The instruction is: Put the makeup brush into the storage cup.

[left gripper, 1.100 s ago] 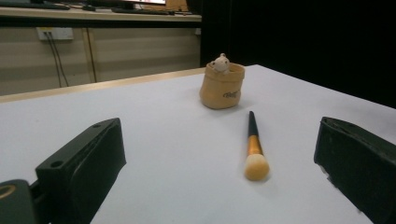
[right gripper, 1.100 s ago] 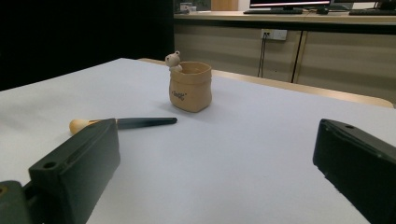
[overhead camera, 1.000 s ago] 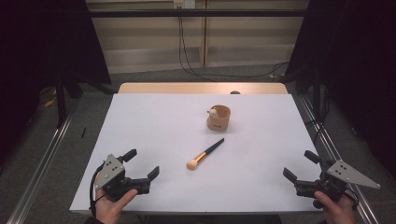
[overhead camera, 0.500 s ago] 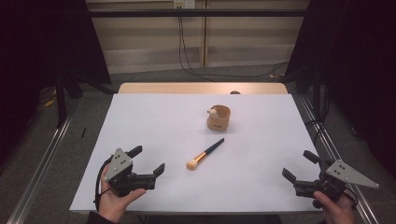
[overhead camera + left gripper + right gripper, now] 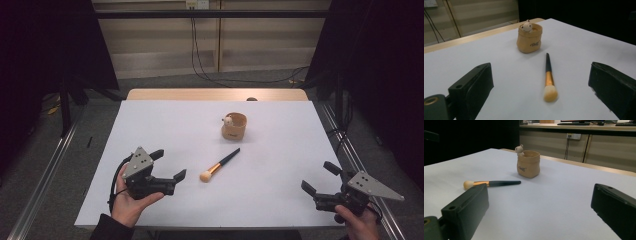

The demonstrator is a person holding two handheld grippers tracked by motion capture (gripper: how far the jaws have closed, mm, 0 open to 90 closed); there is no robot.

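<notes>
**Brush lies loose ahead of a wide-open left gripper**

We judge the main risk to be a glancing contact: the slim makeup brush with a black handle, copper-coloured ferrule and cream bristle head (image 5: 219,165) lies flat on the smooth white table cover (image 5: 165,125), so a jaw that meets it off-centre could roll it or push it along. Its handle tip points toward the small tan ceramic pot with a little bear figure on its rim (image 5: 234,126), near but apart from it, so a shove along the brush could nudge that pot.

Our left gripper (image 5: 165,170), at the lower left of the high view, has its jaws spread wide, holding and touching nothing. In the left gripper view the brush lies lengthwise between them, bristles nearest.

Our right gripper (image 5: 320,177), at the lower right, is likewise spread and empty, well apart from the brush.
</notes>
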